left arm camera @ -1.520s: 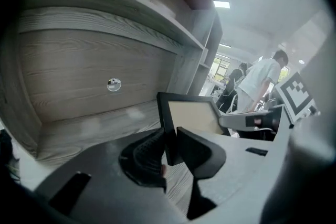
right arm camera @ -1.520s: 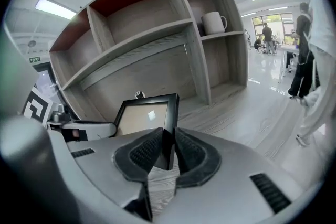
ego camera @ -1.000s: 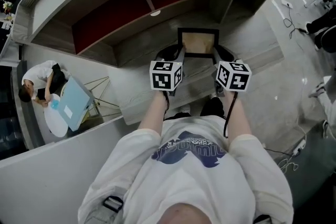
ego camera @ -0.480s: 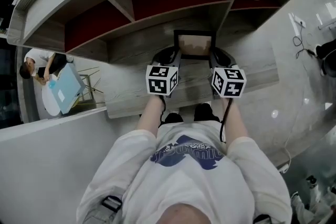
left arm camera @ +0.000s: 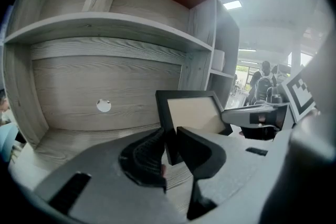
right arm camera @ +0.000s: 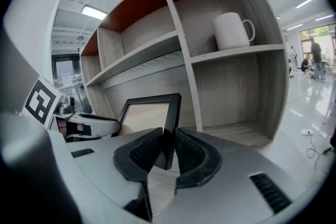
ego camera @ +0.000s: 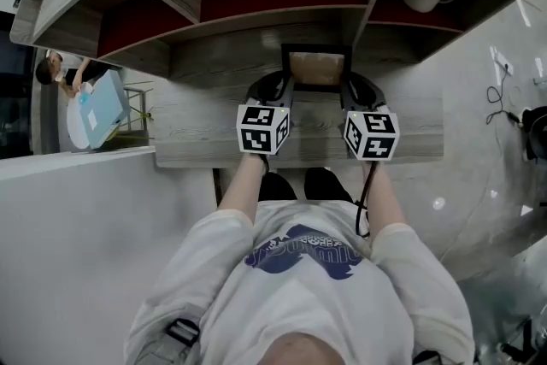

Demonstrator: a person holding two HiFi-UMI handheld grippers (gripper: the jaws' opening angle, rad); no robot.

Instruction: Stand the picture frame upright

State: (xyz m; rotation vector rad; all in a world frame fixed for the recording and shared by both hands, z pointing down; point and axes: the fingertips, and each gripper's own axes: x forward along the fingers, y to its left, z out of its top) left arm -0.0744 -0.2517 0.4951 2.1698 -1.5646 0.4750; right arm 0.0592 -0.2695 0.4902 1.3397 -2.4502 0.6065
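**Frame gripped at both side edges**

The picture frame (ego camera: 316, 68) is over the desk (ego camera: 197, 132), under the shelf unit (ego camera: 256, 13). Your left gripper (left arm camera: 169, 140) clamps its left edge and your right gripper (right arm camera: 167, 150) its right edge. Your forearms reach forward in parallel, grippers pitched slightly down.

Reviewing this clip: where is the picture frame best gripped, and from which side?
Its two thin side rails, approached from the front. The picture frame faces the person with both vertical edges exposed; the left hand-held gripper clamps the left rail, the right hand-held gripper the right.
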